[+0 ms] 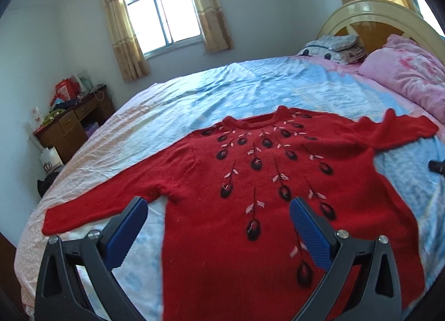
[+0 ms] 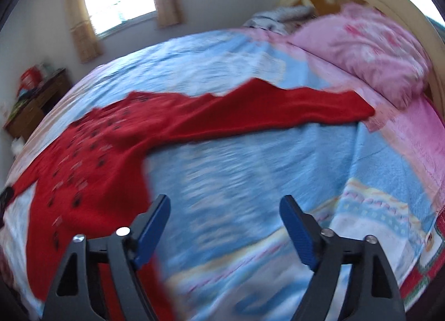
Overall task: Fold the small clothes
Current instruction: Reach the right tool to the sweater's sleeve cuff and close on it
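Your left tool [image 1: 218, 208] hung with its blue pads [image 1: 126, 233] spread wide and nothing between them, poised over the lower body of the red sweater [image 1: 250, 176]. Your right tool [image 2: 224, 207] was likewise spread and empty, its left finger over the sweater's side edge and the rest of it over bare bed sheet [image 2: 250, 170]; that view was blurred.

The sweater lay flat and face up on the blue and pink sheet [image 1: 222, 90], hem nearest you, neck toward the far side of the bed. Both sleeves were stretched outward: the left sleeve [image 1: 91, 209] reached toward the bed's left edge, and the right sleeve [image 2: 278, 109] ran out toward the pink pillow [image 2: 370, 51], its cuff ending near it. Dark embroidered buds with pale leaves fanned down from the collar [image 1: 261, 120].

Beyond the pillow stood the cream headboard [image 1: 383, 12]. Past the bed's left side, a cluttered wooden desk [image 1: 72, 123] sat against the wall, and a curtained window [image 1: 164, 20] lay farthest back.
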The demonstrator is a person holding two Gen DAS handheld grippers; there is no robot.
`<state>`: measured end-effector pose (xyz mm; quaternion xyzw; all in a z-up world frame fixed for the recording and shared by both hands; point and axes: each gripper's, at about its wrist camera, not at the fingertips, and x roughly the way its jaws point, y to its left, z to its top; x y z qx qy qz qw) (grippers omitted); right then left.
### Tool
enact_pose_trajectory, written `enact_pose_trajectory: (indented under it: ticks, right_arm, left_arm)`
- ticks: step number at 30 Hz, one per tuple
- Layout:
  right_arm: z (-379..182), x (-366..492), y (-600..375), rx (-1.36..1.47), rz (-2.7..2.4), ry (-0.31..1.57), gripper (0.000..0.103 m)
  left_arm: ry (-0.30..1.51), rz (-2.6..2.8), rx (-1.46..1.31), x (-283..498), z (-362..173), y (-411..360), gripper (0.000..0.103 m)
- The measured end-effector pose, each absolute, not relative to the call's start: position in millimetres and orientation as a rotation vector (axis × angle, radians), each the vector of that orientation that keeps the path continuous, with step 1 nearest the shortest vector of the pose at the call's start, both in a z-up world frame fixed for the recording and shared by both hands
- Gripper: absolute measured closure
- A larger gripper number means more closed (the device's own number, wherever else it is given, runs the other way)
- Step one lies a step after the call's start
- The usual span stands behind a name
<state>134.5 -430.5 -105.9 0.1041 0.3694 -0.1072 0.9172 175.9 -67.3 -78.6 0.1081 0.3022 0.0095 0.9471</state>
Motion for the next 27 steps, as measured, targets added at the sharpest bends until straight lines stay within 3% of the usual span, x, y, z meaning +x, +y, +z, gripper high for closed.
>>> enact_pose_trajectory:
  ticks: [5,12,16,21,24,25,27]
  right_arm:
    - [-106.0,163.6,-494.4,0.266,-0.341,0.748,0.032]
    - [-101.9,190.3,-599.7,0.404,-0.552,0.711,0.034]
    - [-105.9,205.4,-645.9,0.46,-0.616,0.725,0.046]
    - [-115.4,225.1,-672.9,0.488,-0.626,0.764,0.051]
    - [-122.3,232.3,-674.3,0.487,-0.62,0.783,0.063]
    - [-122.0,231.6,-673.4,0.479,-0.619,0.776,0.08]
    - [-121.1,231.3,-671.3,0.494,-0.583,0.766,0.085]
  left_arm:
    - [0.639,0.066,0.192,196.0,-94.1,-62.8,0.0]
    - [0.68,0.143,0.156,215.4,-111.9,-46.6,0.0]
    - [0.694,0.167,0.155,220.7,-117.9,-41.0,0.0]
    - [0.707,0.205,0.177,229.2,-123.1,-36.4,0.0]
    - [0.721,0.216,0.185,231.6,-124.7,-36.0,0.0]
    - [0.72,0.215,0.187,232.0,-124.5,-35.2,0.0]
    - [0.717,0.216,0.193,232.6,-123.7,-33.2,0.0]
